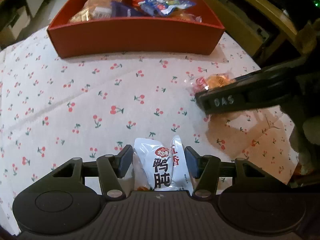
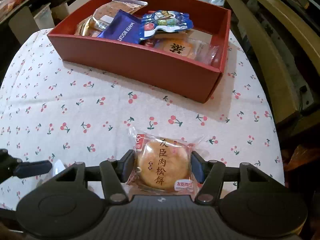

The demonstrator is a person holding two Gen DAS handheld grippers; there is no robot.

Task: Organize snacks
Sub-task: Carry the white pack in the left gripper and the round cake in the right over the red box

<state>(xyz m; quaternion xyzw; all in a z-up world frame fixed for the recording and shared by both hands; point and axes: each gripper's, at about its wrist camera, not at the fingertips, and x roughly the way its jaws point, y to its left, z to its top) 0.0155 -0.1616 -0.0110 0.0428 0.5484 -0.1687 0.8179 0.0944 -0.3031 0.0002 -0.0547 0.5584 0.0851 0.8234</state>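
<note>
On the cherry-print tablecloth point(image 1: 84, 100), both grippers are pointed down at a snack each. Left gripper point(image 1: 158, 161) has its pads pressed on either side of a white pouch point(image 1: 158, 164) with big black Chinese characters and a red round logo, so it looks clamped on it, pouch sitting on the cloth. Right gripper point(image 2: 163, 165) is closed around a clear-wrapped round pastry point(image 2: 163, 164), blue pads touching the wrapper on both sides; brown Chinese lettering runs down the cake, plus a red logo in the wrapper's corner.

Red box point(image 2: 140, 64) sits further back on the table, already holding several packs. Only the right wrist view lets you read the purple pack point(image 2: 122, 29), "WAFER BISCUIT"; next to it there's a blue bag point(image 2: 166, 23) and a pastry stamped with one black character. The left wrist view shows the other gripper from the side, with "DAS" written on it and the pastry wrapper poking out behind.
</note>
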